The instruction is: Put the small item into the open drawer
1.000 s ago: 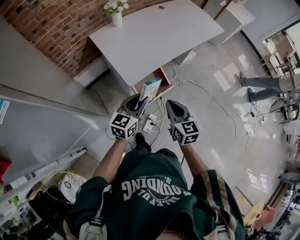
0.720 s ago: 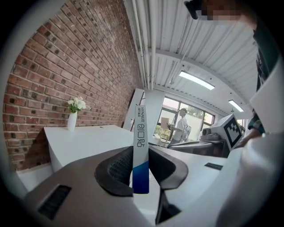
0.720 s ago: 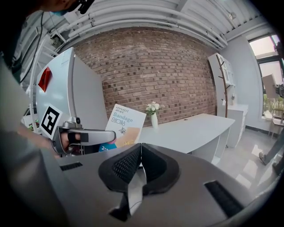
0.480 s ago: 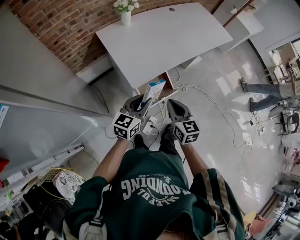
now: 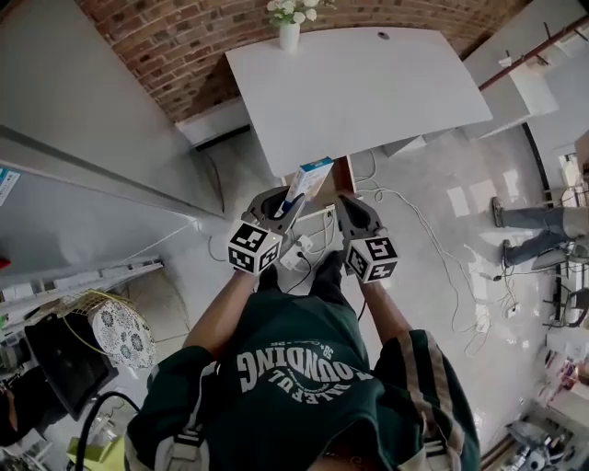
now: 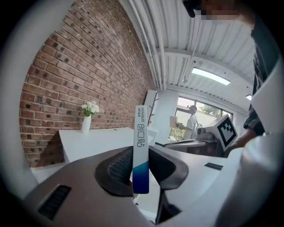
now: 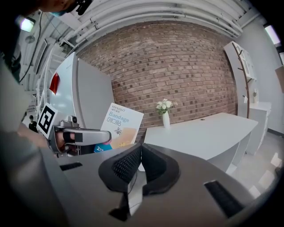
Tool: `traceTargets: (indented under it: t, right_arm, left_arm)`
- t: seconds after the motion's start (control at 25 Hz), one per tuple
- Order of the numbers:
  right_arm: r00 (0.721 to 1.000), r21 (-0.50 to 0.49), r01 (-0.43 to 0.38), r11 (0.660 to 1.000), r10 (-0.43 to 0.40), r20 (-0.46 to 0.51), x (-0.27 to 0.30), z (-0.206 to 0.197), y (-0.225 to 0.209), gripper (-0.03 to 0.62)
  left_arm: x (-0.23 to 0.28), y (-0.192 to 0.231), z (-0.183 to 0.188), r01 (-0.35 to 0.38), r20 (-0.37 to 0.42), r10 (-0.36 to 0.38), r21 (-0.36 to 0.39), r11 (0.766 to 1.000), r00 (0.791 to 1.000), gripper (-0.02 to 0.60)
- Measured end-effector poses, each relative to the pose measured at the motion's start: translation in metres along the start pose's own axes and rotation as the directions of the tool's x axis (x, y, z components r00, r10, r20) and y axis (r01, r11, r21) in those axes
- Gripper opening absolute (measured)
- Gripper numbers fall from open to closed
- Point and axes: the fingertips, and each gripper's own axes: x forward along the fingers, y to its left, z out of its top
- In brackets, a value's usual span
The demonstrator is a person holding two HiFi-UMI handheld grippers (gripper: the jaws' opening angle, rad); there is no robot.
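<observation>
My left gripper (image 5: 287, 204) is shut on a flat white and blue bandage box (image 5: 307, 180), which stands edge-on between its pads (image 6: 141, 150). From the right gripper view the box (image 7: 120, 125) shows its printed face, held up beside the left gripper (image 7: 95, 137). My right gripper (image 5: 351, 210) is shut with nothing in it; its pads (image 7: 141, 162) meet. The open wooden drawer (image 5: 342, 178) shows just beyond both grippers, under the near edge of the white table (image 5: 359, 87). Both grippers hang side by side in front of the person's chest.
A white vase of flowers (image 5: 289, 26) stands at the table's far edge against the brick wall (image 5: 184, 46). Cables and a power strip (image 5: 304, 246) lie on the floor under the grippers. A grey partition (image 5: 74, 120) runs along the left. Another person stands at the far right (image 5: 538, 230).
The view has shifted toward the table; the table and drawer now sit closer to the grippers. The left gripper still holds the box, and both grippers keep their side-by-side pose.
</observation>
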Motion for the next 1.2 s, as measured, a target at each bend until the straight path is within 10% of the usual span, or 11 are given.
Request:
traceTargets:
  t: [0.64,1.2]
  right_arm:
    - [0.973,-0.036,-0.227,0.973,0.226,-0.034,0.018,0.012,-0.038,0.025]
    - [0.965,-0.044,-0.257,0.965,0.254,-0.067,0.028,-0.001,-0.045,0.025]
  left_arm:
    - [0.032,-0.011,-0.007,-0.211,-0.007,0.211,-0.032,0.977,0.977,0.098]
    - [0.041,-0.004,-0.021,-0.229,-0.035,0.228,-0.037,0.973,0.973,0.098]
